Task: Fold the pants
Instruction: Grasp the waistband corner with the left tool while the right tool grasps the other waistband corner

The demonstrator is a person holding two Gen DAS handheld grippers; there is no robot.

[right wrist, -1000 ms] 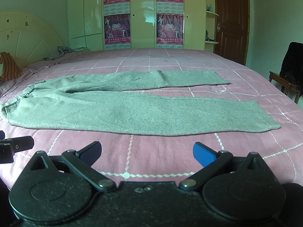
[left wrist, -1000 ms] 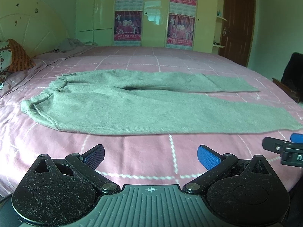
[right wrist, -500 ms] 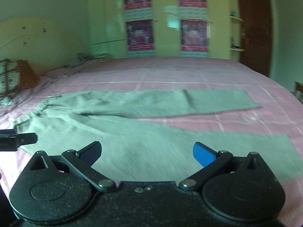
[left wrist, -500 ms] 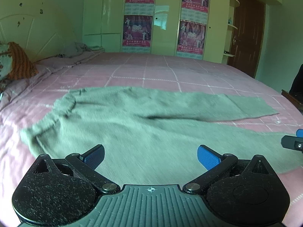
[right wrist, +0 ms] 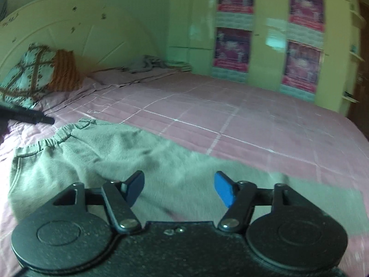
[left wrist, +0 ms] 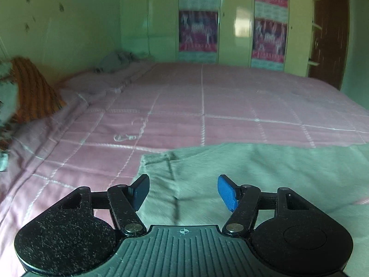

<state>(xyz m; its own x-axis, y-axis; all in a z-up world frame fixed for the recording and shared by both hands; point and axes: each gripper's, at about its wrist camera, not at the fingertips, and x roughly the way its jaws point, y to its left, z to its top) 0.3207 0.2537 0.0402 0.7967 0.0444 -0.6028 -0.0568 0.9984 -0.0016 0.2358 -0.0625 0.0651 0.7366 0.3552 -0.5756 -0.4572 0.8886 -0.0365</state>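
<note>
**A:** ok so what's the room? Going left to right I get a pale headboard [right wrist: 69,34], a patterned pillow [right wrist: 27,73] with an orange striped one [right wrist: 65,71] against it, then a big bed [left wrist: 230,97] under a pink cover with a white grid, and a yellow-green wardrobe [right wrist: 269,46] with posters [right wrist: 233,48] on its doors. Dark door [left wrist: 329,34] far right in the left wrist view.

**B:** yep. The grey pants [right wrist: 96,152] lie flat on the bed, right under both cameras. The right wrist view shows the gathered elastic waistband [right wrist: 55,136] at the left. The left wrist view only shows a plain edge of the pants [left wrist: 253,173], plus a loose white thread [left wrist: 129,133] on the cover.

**A:** jaws?

**B:** left gripper [left wrist: 183,192] and right gripper [right wrist: 178,188] are both closing, jaws partway in, over the grey fabric. The pads aren't pinching anything that I can see.

**A:** the black thing at the left edge of the right wrist view?

**B:** a dark bar [right wrist: 25,115], cut off by the frame, can't tell what it is. There's also a crumpled grey cloth [right wrist: 147,63] by the headboard. Everything's motion-blurred, so the poster print is unreadable.
</note>
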